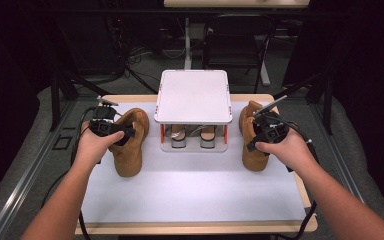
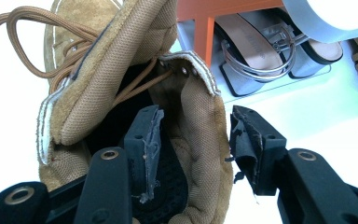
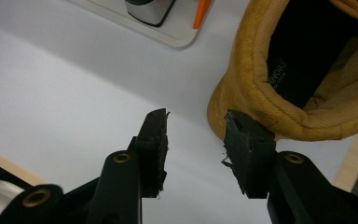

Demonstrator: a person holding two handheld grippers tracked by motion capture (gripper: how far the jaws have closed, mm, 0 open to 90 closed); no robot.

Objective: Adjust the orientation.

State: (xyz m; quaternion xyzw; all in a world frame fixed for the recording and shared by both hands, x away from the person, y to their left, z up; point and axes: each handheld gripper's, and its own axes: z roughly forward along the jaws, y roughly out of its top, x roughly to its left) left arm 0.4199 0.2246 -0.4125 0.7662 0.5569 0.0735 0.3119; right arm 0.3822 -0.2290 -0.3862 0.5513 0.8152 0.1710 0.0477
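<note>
With the left gripper [image 2: 193, 140] spread astride the tan suede boot's [image 2: 121, 93] collar, pinch firmly; the right gripper [image 3: 193, 144] hangs spread, empty.

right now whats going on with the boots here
A person works a pair of tan boots beside a small white shoe rack holding sandals. The left tongs straddle the left boot's collar, one jaw inside, not yet pinching. The right tongs hang open just beside the right boot.
</note>
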